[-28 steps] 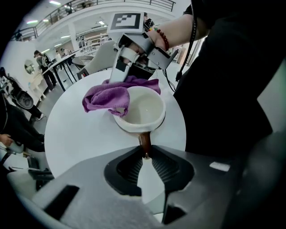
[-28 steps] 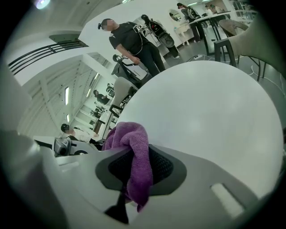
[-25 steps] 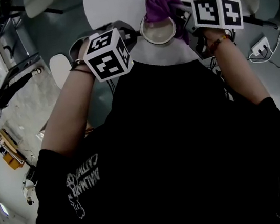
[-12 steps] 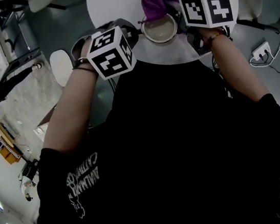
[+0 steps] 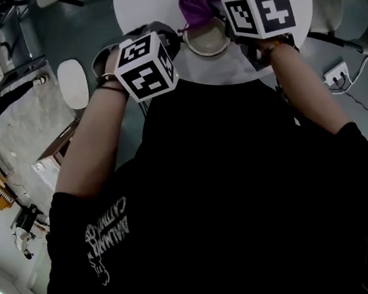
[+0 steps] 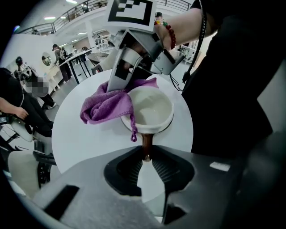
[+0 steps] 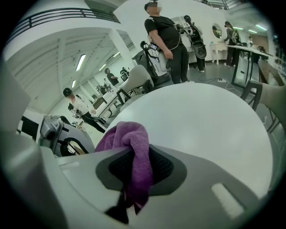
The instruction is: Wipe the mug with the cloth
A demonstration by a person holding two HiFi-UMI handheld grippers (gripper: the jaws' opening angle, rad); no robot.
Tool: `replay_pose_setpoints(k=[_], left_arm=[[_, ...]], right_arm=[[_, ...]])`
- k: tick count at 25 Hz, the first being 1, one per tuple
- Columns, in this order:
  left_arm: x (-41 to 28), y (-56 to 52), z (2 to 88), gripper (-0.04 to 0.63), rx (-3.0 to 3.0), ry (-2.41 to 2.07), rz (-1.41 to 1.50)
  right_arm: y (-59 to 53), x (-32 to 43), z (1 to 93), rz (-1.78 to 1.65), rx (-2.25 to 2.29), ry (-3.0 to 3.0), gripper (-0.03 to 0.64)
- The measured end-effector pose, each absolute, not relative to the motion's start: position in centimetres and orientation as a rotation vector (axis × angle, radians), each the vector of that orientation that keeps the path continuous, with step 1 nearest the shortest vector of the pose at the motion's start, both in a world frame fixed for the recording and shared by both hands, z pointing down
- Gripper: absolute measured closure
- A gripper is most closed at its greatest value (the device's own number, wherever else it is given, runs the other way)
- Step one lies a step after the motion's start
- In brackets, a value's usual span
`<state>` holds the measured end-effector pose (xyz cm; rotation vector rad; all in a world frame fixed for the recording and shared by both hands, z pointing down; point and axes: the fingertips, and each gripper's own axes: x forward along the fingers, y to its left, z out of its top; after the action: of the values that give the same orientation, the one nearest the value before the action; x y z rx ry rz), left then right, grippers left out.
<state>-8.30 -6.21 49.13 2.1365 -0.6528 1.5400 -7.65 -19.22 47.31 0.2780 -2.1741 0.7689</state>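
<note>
1. The left gripper (image 6: 145, 157) was clenched on the mug's brown handle (image 6: 146, 142), which ran between its two pads.
2. The mug (image 6: 151, 109) sat straight ahead of those jaws, just beyond their tips. It was upright with its pale mouth facing up.
3. The mug was over the round white table (image 6: 80, 143), on the side nearest the left gripper. Whether its base touched the top could not be told.
4. The right gripper (image 7: 136, 170) was grasping the purple cloth (image 7: 130, 139). A fold was pinched between its pads, a bunch rose ahead of its tips, and a tail hung back behind the pads.
5. Seen from the left gripper, the right gripper came down from beyond the mug, with its jaws at the far-left part of the rim.
6. The cloth touched the mug's rim and left wall and spread onto the table to the left of the left gripper's line. One thin corner dangled beside the handle.
7. In the head view the two marker cubes (image 5: 145, 67) flanked the mug, and the right one sat close over its edge.
8. Ahead of the right gripper lay bare tabletop, and a person (image 7: 167, 40) stood past its far edge.
</note>
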Motion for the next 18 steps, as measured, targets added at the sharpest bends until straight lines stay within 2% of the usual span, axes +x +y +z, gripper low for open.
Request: replay_pose_setpoints(k=[13, 18], left_arm=[[-8.6, -6.8, 49.1, 0.514, 2.029, -0.876, 1.416], [-8.9, -7.3, 49.0, 0.500, 1.998, -0.995, 1.379]], right_arm=[[-18.2, -9.6, 46.8, 0.580, 0.194, -2.193, 0.551], [-17.1, -10.5, 46.0, 0.379, 0.124, -2.216, 0.549]])
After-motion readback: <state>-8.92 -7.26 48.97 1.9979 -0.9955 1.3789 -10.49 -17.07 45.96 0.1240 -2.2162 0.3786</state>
